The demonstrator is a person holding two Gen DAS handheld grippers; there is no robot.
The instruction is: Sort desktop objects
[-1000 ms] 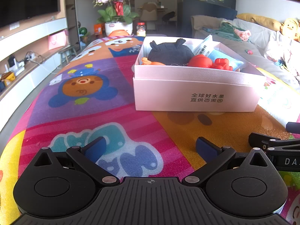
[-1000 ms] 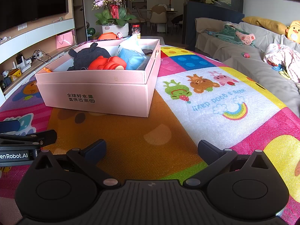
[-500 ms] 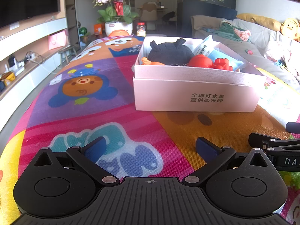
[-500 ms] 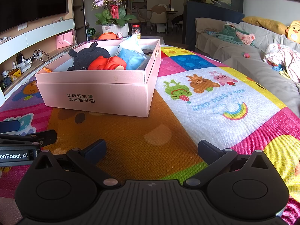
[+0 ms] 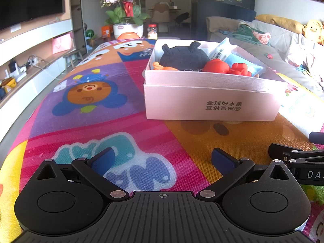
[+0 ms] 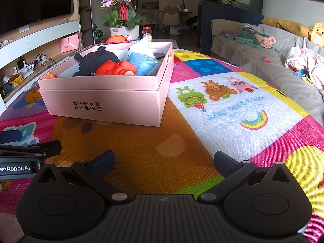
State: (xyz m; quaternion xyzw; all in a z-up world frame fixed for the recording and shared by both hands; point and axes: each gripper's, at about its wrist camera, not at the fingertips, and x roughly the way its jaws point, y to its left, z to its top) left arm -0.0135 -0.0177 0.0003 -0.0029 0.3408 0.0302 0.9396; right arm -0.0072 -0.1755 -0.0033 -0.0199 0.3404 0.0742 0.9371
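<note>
A pink cardboard box stands on the colourful cartoon mat. In it lie a dark plush toy, a red toy, a blue packet and a small orange item. My left gripper is open and empty, low over the mat in front of the box. My right gripper is open and empty, to the right of the left one, also short of the box. Each gripper shows at the edge of the other's view.
A flower pot, an orange bowl and a jar stand beyond the mat's far end. A TV shelf runs along the left. A sofa with clothes and toys is on the right.
</note>
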